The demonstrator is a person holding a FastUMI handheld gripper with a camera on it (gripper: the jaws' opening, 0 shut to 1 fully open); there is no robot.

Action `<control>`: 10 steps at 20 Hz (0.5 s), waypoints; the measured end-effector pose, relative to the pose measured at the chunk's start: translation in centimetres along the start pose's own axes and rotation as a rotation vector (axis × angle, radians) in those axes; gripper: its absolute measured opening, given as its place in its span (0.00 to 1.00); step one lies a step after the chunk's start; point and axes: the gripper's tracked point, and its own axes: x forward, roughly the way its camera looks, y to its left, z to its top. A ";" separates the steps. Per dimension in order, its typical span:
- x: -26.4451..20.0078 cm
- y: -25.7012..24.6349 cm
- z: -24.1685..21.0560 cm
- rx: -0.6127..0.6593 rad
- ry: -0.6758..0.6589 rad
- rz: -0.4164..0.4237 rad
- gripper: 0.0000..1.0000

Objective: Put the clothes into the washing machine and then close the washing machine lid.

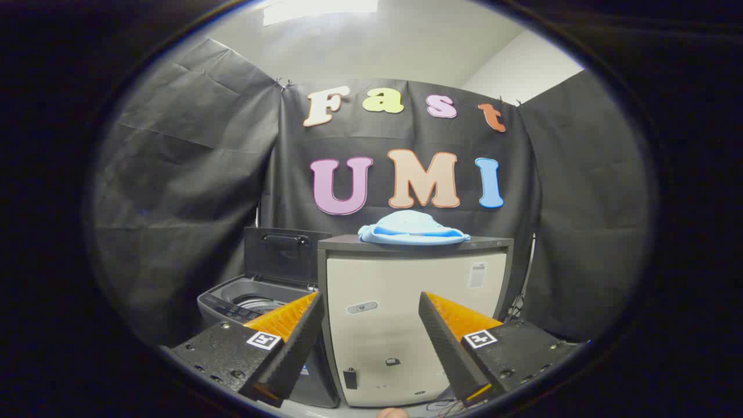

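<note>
A light blue piece of clothing (411, 227) lies bunched on top of a beige cabinet (406, 325), well beyond my fingers. To the left of the cabinet stands a grey top-loading washing machine (246, 302) with its dark lid (284, 252) raised upright, and the drum rim shows inside. My gripper (370, 305) is open, its two fingers spread wide with nothing between them. They frame the cabinet's front, far from the clothing and the washer.
Black cloth walls close the booth behind and on both sides. The cabinet has a dark top slab (482, 242) and stands taller than the washer. Cables (514, 307) hang by the cabinet's right side.
</note>
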 end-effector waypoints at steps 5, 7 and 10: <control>0.2 -0.1 0.5 -0.009 0.006 -0.006 0.99; 0.2 -0.3 0.8 -0.008 0.002 -0.012 0.98; 0.4 -0.1 1.0 -0.002 0.001 -0.010 0.98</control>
